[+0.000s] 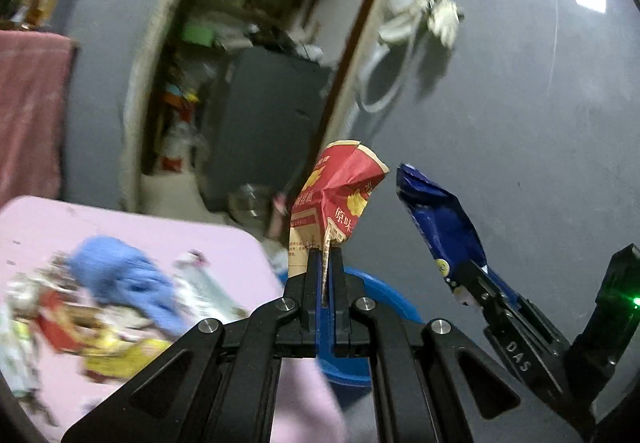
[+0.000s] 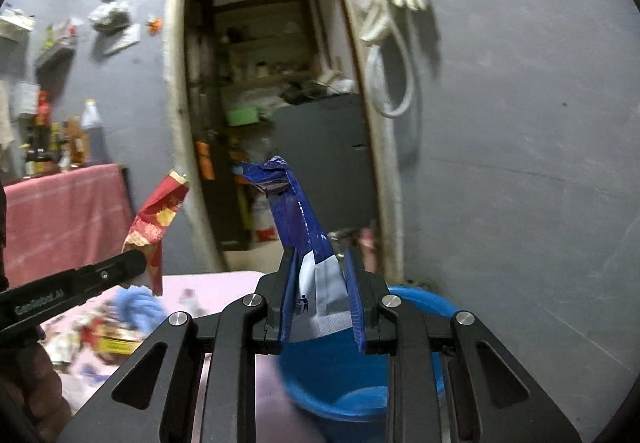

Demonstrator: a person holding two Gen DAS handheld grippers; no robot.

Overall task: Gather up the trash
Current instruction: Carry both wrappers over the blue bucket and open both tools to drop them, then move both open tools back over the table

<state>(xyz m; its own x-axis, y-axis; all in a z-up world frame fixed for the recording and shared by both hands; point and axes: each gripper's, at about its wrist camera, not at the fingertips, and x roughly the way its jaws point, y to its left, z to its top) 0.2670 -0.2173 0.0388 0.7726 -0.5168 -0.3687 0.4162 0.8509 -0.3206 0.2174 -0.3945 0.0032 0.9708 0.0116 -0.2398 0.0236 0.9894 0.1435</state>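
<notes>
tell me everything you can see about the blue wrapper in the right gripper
The blue wrapper is a crumpled, glossy foil-like snack bag, dark blue with a pale grey-white panel near its lower end that bears a small bin symbol. Its top is torn and folded over. It stands roughly upright, leaning slightly left, pinched at its lower end by the jaws of the right gripper, held in the air above the blue bucket. Nothing else touches it.

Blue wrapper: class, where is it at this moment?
The blue wrapper is clamped upright in the right gripper, above the blue basin, with the red wrapper held by the left gripper to its left.
</notes>
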